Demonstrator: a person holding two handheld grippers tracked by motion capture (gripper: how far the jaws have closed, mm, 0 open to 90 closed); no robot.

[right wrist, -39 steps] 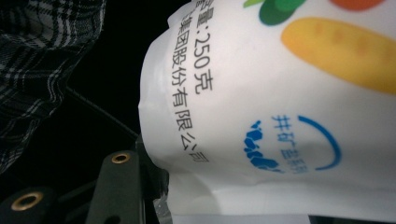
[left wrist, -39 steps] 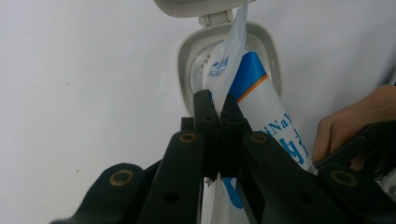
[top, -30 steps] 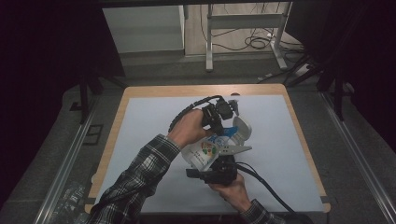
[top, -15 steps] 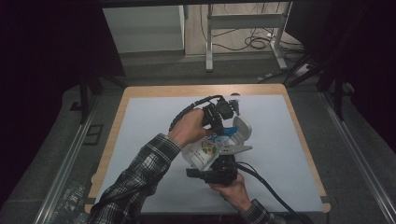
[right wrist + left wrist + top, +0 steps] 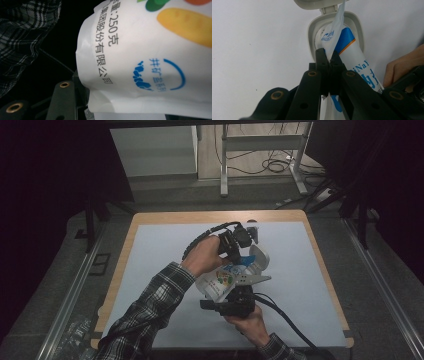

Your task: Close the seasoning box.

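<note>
A white salt bag (image 5: 220,281) with blue lettering and coloured print lies tilted between my two grippers over the middle of the table. Its top end (image 5: 352,52) reaches into the mouth of a white container (image 5: 360,32), whose hinged lid (image 5: 317,3) stands flipped back. My left gripper (image 5: 327,53) is shut on the bag's thin upper edge right at that mouth; in the high view the left gripper (image 5: 239,249) sits beside the container (image 5: 258,259). The right gripper (image 5: 232,296) holds the bag's lower end. Its view has the printed bag (image 5: 140,50) pressed close over one black finger (image 5: 65,97).
A pale mat (image 5: 165,250) covers the wooden table, with free room left and right of the hands. Cables trail from both grippers, one looping behind the left hand (image 5: 200,240). The other hand's fingers (image 5: 402,62) show at the right of the left gripper view. Beyond the table stands a metal frame (image 5: 260,150).
</note>
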